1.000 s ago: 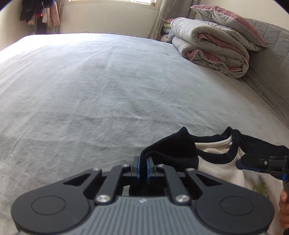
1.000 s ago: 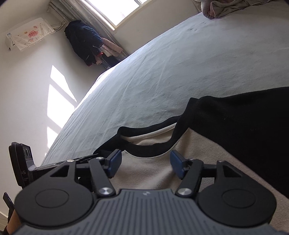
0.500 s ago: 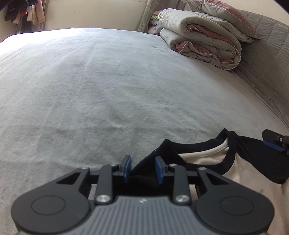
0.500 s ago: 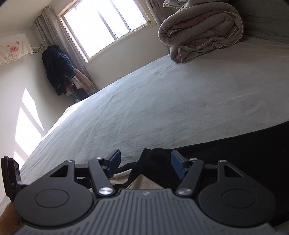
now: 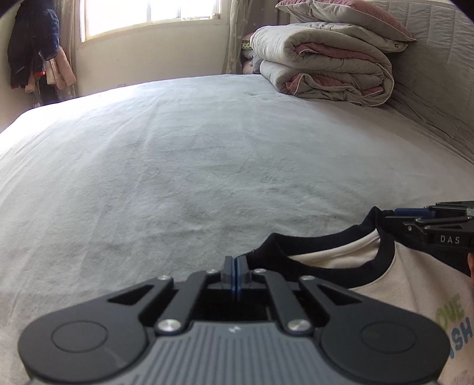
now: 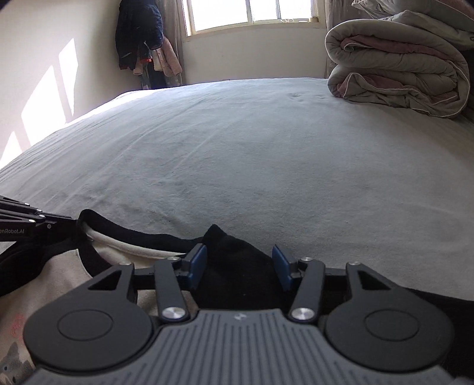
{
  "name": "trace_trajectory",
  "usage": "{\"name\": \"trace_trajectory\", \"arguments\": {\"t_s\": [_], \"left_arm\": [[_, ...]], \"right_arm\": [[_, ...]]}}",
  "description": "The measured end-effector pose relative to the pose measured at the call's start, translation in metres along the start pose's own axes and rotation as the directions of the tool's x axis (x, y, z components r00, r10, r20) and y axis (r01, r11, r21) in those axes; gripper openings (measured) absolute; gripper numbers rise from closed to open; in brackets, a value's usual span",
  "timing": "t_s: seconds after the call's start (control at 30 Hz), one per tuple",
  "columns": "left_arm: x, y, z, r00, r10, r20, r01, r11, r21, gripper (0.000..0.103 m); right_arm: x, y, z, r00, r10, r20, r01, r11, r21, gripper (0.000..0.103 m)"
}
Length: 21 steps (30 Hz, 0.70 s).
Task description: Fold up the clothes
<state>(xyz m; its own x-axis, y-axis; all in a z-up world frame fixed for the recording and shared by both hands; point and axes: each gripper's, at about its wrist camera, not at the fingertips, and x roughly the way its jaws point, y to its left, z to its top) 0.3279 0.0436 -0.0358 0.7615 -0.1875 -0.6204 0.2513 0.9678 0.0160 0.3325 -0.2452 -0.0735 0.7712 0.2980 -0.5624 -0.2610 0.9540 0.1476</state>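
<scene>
Having closed fully on the black shoulder fabric of the shirt (image 5: 394, 284) since half a second earlier, the left gripper (image 5: 236, 274) gripped it, while the right gripper (image 6: 239, 266) was closing around the opposite shoulder between its pads, not yet pressing, so lifting seemed next.

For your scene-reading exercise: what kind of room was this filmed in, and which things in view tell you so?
Very likely a bedroom in a home. A wide bed fills the view, a folded quilt lies at its head under a pillow, and coats hang in the corner beside the window.
</scene>
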Motion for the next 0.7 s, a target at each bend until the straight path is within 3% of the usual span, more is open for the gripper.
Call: {"name": "trace_trajectory", "arguments": {"t_s": [0.03, 0.13, 0.27, 0.33, 0.37, 0.4, 0.47, 0.53, 0.57, 0.6, 0.63, 0.67, 0.7], "left_arm": [[-0.004, -0.002, 0.002, 0.999, 0.017, 0.032, -0.018, 1.000, 0.007, 0.001], [0.013, -0.009, 0.005, 0.998, 0.054, 0.020, -0.054, 0.998, 0.032, 0.001], [0.035, -0.010, -0.001, 0.997, 0.073, -0.027, -0.072, 0.997, 0.027, 0.001], [0.032, -0.010, -0.001, 0.997, 0.072, -0.029, -0.071, 0.997, 0.025, 0.002], [0.030, -0.010, -0.001, 0.997, 0.068, -0.026, -0.067, 0.997, 0.025, 0.002], [0.024, -0.007, -0.001, 0.998, 0.060, -0.019, -0.060, 0.998, 0.016, 0.007], [0.010, 0.000, -0.001, 0.999, 0.049, -0.005, -0.049, 0.999, -0.014, 0.011], [-0.008, 0.011, 0.000, 0.999, 0.044, 0.010, -0.044, 0.997, -0.056, 0.030], [-0.018, 0.018, 0.000, 0.999, 0.044, 0.017, -0.043, 0.996, -0.079, 0.034], [-0.028, 0.025, -0.001, 0.999, 0.045, 0.023, -0.042, 0.994, -0.101, 0.038], [-0.037, 0.031, -0.003, 0.999, 0.049, 0.023, -0.046, 0.992, -0.120, 0.042], [-0.046, 0.038, -0.005, 0.998, 0.056, 0.019, -0.052, 0.989, -0.137, 0.044], [-0.055, 0.044, -0.007, 0.998, 0.064, 0.012, -0.061, 0.987, -0.148, 0.047]], "right_arm": [[-0.005, -0.002, 0.004, 1.000, -0.008, 0.022, 0.008, 1.000, 0.021, 0.002], [-0.013, -0.008, 0.010, 0.996, -0.051, 0.068, 0.047, 0.998, 0.050, 0.002], [0.009, -0.010, 0.004, 0.988, -0.155, 0.011, 0.155, 0.988, 0.018, 0.000], [0.009, -0.007, 0.005, 0.987, -0.162, 0.012, 0.162, 0.987, 0.011, 0.000], [0.007, -0.005, 0.007, 0.987, -0.159, 0.016, 0.158, 0.987, 0.014, 0.006], [0.004, -0.004, 0.009, 0.990, -0.142, 0.020, 0.142, 0.989, 0.028, 0.014], [-0.001, 0.002, 0.014, 0.995, -0.099, 0.020, 0.098, 0.994, 0.037, 0.015], [-0.009, 0.011, 0.019, 0.998, -0.057, 0.031, 0.056, 0.998, 0.024, 0.015], [-0.013, 0.017, 0.022, 0.999, -0.029, 0.038, 0.029, 0.999, 0.018, 0.023], [-0.017, 0.023, 0.024, 0.999, 0.000, 0.044, 0.000, 1.000, 0.011, 0.042], [-0.021, 0.028, 0.027, 0.998, 0.029, 0.051, -0.029, 1.000, 0.004, 0.052], [-0.023, 0.034, 0.029, 0.997, 0.057, 0.054, -0.056, 0.998, -0.008, 0.060], [-0.026, 0.040, 0.030, 0.995, 0.084, 0.057, -0.083, 0.996, -0.021, 0.060]]}}
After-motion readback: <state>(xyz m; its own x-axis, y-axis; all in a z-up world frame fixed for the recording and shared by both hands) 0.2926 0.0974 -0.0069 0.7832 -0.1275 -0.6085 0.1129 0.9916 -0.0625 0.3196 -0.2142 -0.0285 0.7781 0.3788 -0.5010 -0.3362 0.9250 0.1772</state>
